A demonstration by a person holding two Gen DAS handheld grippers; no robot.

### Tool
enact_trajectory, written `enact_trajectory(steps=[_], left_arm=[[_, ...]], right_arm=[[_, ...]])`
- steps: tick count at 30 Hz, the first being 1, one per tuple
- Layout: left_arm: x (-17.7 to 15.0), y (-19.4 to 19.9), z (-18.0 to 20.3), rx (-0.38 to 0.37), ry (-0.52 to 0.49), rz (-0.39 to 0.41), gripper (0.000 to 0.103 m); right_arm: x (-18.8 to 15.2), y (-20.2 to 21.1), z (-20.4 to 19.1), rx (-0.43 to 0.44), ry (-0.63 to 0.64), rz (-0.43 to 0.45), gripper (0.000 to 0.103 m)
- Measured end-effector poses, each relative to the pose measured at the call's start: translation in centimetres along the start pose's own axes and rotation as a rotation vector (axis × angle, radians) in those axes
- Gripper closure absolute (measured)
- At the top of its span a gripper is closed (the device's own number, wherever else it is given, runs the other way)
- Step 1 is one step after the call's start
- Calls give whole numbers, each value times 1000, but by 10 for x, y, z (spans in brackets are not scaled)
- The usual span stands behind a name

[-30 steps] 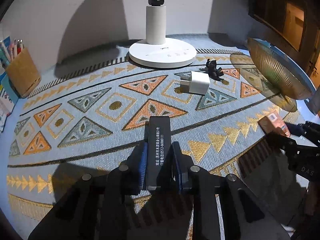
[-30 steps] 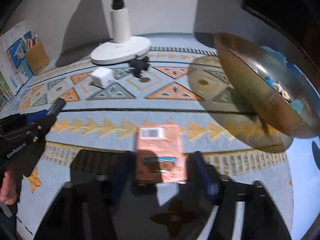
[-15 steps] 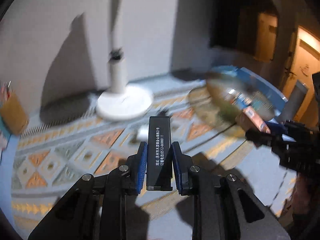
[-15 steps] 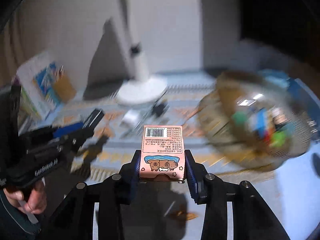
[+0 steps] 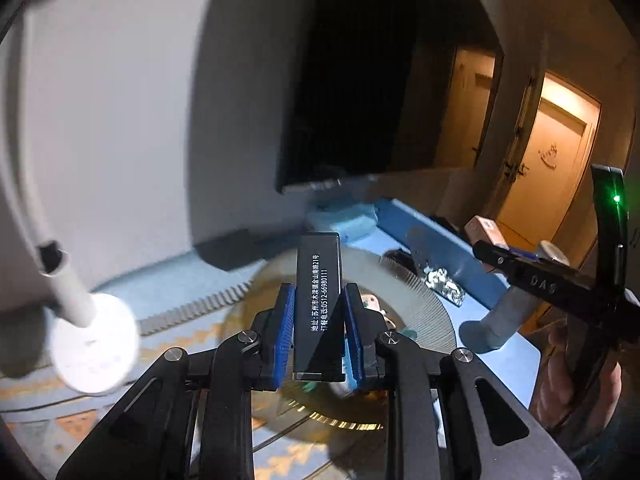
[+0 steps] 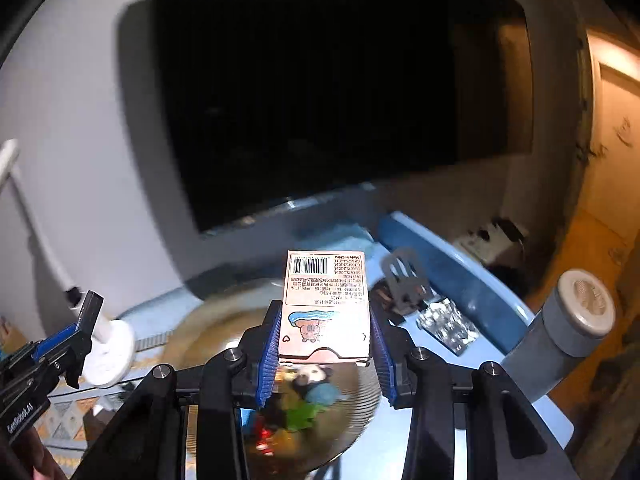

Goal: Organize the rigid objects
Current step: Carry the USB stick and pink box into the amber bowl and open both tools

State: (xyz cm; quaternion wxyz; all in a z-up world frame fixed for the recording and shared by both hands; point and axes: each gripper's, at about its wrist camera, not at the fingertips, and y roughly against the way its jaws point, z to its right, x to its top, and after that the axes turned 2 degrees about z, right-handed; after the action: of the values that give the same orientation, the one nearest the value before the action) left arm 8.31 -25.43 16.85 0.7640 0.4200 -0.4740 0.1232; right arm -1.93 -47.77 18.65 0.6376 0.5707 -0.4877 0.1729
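Observation:
My left gripper (image 5: pixel 318 320) is shut on a flat black box (image 5: pixel 319 292) with white print and holds it in the air over the ribbed golden bowl (image 5: pixel 424 312). My right gripper (image 6: pixel 324 336) is shut on a pink card box (image 6: pixel 325 300) with a barcode and a cartoon pig, also held above the golden bowl (image 6: pixel 360 400), which holds several small coloured toys. The pink box (image 5: pixel 482 232) and the right gripper also show at the right of the left wrist view. The left gripper with the black box (image 6: pixel 90 310) shows at the left of the right wrist view.
A white lamp base (image 5: pixel 94 356) stands on the patterned mat (image 5: pixel 60 424) at the left. A grey bottle (image 6: pixel 568 328) lies at the right by the blue table edge (image 6: pixel 452 276). A slotted metal piece (image 6: pixel 404 280) and crumpled foil (image 6: pixel 446 322) lie behind the bowl. A dark screen (image 6: pixel 320 100) fills the back.
Both grippers have lifted their boxes off the mat and swung right and up, from over the mat to above the golden bowl. Both stayed shut.

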Motion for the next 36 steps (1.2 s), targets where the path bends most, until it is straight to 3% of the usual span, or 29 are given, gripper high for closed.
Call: enact_trajectory(steps=[8,14,16,18,19,22,27,34,36], left_arm=[[-23,-82,19,-33,27,-154,82],[-27,-100,26,-31,24,-180,81],[-24,-96,26,-16,27,-163,62],[-20,-82,23,-13,26,-129,38],[-18,-74,21,-14,25,-107,35],[-12,-42,14,-28,17,-59,33],[-5,21,-3,-16,21,20,33],[-7,138,-48,78,45,193,33],[-9,166,-61,109,60,229,32]], right_arm=[[-25,-72,23,-15,-26,-160,63],[-35,-99,30,1,8,-215,63],[-34,-96,32,24,-10,-217,59],[-32,-91,33,26,-16,-209,43],[-31,-84,33,23,-14,-189,42],[-26,-63,30,16,-5,-133,42],[-18,-31,20,78,-15,-84,41],[-16,18,-33,207,28,-23,37],[-19,30,-54,244,52,-8,30]])
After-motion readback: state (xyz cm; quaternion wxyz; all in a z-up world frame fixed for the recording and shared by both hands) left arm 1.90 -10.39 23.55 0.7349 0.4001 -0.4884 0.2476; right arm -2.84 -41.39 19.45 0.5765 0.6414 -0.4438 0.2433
